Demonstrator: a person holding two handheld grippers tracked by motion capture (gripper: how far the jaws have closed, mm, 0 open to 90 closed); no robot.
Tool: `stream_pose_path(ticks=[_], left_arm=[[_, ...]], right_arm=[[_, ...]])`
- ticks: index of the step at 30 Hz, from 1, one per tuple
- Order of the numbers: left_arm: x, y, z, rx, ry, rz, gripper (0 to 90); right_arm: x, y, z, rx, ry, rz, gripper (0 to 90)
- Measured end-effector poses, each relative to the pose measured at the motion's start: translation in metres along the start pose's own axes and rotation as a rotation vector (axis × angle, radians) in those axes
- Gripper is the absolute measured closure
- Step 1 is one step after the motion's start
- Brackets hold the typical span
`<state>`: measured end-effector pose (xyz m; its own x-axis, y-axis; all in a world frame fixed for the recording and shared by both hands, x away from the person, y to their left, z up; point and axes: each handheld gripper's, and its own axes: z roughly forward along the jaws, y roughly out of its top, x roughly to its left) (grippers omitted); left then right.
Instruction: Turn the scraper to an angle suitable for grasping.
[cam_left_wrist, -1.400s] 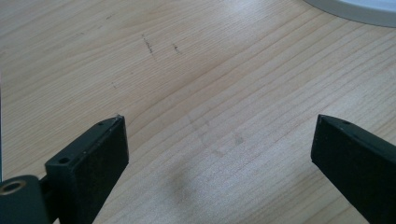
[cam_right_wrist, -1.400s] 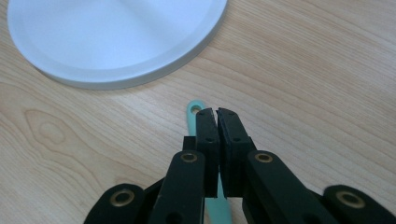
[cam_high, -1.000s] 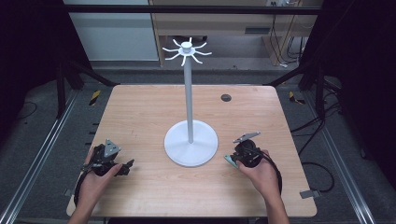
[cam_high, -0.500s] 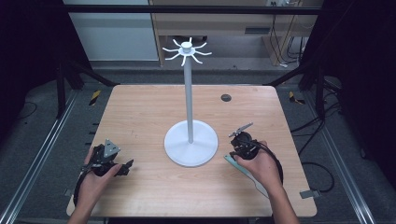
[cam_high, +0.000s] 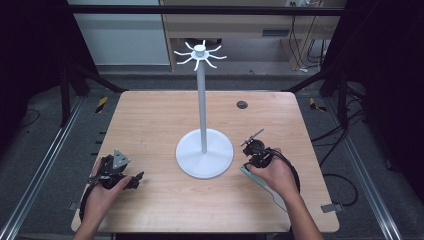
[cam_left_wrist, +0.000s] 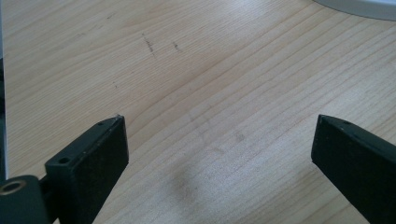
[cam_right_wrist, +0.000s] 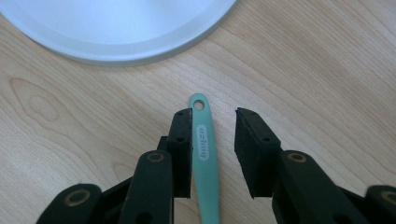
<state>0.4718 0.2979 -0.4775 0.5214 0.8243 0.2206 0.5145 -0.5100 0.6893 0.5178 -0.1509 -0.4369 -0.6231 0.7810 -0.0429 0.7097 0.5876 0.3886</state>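
Observation:
A white stand rests its round base (cam_high: 204, 159) on the middle of the wooden table (cam_high: 150, 125), with a pole (cam_high: 201, 100) and hook arms (cam_high: 199, 52) at the top. A mint-green utensil (cam_high: 272, 195) lies flat right of the base, its handle (cam_right_wrist: 204, 140) pointing at the base (cam_right_wrist: 116, 28). My right gripper (cam_high: 250, 162) (cam_right_wrist: 212, 112) straddles that handle. Its jaws have just been opening; the left pad is beside the handle and the right pad is clear of it. My left gripper (cam_high: 136, 179) (cam_left_wrist: 215, 135) rests near the front left, open wide over bare wood.
A small dark round grommet (cam_high: 242, 104) sits in the table's far right part. Metal rails and cables run along both sides of the table. A corner of the stand's base (cam_left_wrist: 364, 7) shows at the top right of the left gripper view.
My right hand has shifted slightly left and away, toward the stand's base, along the green utensil. The left hand has stayed where it was.

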Motion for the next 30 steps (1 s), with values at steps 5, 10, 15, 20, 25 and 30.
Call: stream_pose_path(ticks=[5,10,15,20,25,30], left_arm=[[0.0,0.0,0.0,0.001,-0.001,0.0,3.7],[0.0,0.0,0.001,0.001,-0.002,0.0,3.7],[0.0,0.0,0.001,0.003,-0.003,0.002,3.6],[0.0,0.0,0.001,0.001,-0.002,0.0,3.7],[0.0,0.0,0.001,0.002,-0.003,0.002,3.7],[0.0,0.0,0.001,0.003,-0.004,0.003,3.7]], right_arm=[[-0.002,-0.001,0.004,0.013,0.012,0.008,68.4],[-0.001,-0.003,0.007,0.031,0.014,0.006,68.3],[0.0,-0.005,0.013,0.047,0.019,0.003,68.2],[-0.002,-0.006,0.017,0.055,0.021,0.005,68.4],[-0.001,-0.006,0.021,0.073,0.028,0.008,69.0],[0.0,-0.006,0.023,0.082,0.033,0.007,69.4]])
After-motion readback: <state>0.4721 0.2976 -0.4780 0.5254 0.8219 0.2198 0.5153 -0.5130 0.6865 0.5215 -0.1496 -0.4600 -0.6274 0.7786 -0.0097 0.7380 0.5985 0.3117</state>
